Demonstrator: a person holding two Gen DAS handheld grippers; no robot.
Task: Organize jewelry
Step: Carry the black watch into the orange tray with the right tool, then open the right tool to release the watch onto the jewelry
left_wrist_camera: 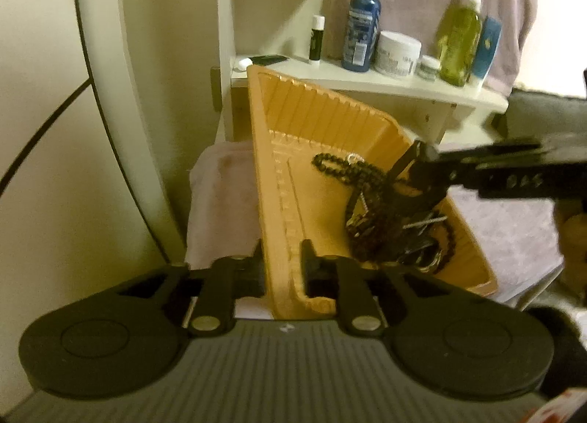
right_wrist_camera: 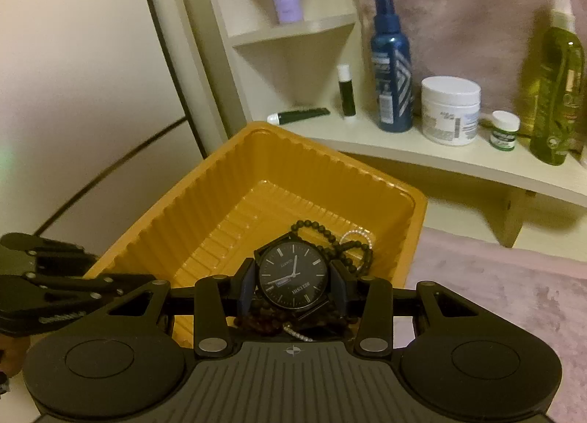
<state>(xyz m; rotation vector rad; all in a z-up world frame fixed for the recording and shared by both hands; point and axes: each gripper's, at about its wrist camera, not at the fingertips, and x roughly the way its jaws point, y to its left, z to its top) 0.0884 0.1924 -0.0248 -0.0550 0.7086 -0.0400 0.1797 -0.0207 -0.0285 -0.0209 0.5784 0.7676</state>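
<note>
A black wristwatch (right_wrist_camera: 293,272) with a dark round dial, thin silver hour marks and white hands sits clamped by its case between the fingers of the right gripper (right_wrist_camera: 293,276), held just above the near end of an orange plastic tray (right_wrist_camera: 205,203). In the tray, at about 12 to 1 o'clock from the watch, lie a string of dark beads (right_wrist_camera: 323,228) and a small silvery ring (right_wrist_camera: 357,237); more dark beads and a thin silver chain lie heaped under the watch.

The tray has tall ribbed walls and a flat rim. Its left half, from 9 to 11 o'clock of the watch, is bare floor. The left gripper (left_wrist_camera: 282,258) straddles the tray's near wall with one finger on each side; its fingers have slackened, and whether the pads touch the wall cannot be told. In the left view the right gripper (left_wrist_camera: 407,181) reaches in from 3 o'clock over the jewelry heap.

The tray rests on a pale pink fuzzy cloth (right_wrist_camera: 495,294). Behind it, at 12 to 2 o'clock, a cream shelf (right_wrist_camera: 422,159) carries a blue spray bottle (right_wrist_camera: 392,67), a white jar (right_wrist_camera: 450,109), a small green jar (right_wrist_camera: 505,129), a yellow-green bottle (right_wrist_camera: 555,93) and a lip balm stick (right_wrist_camera: 346,91).
</note>
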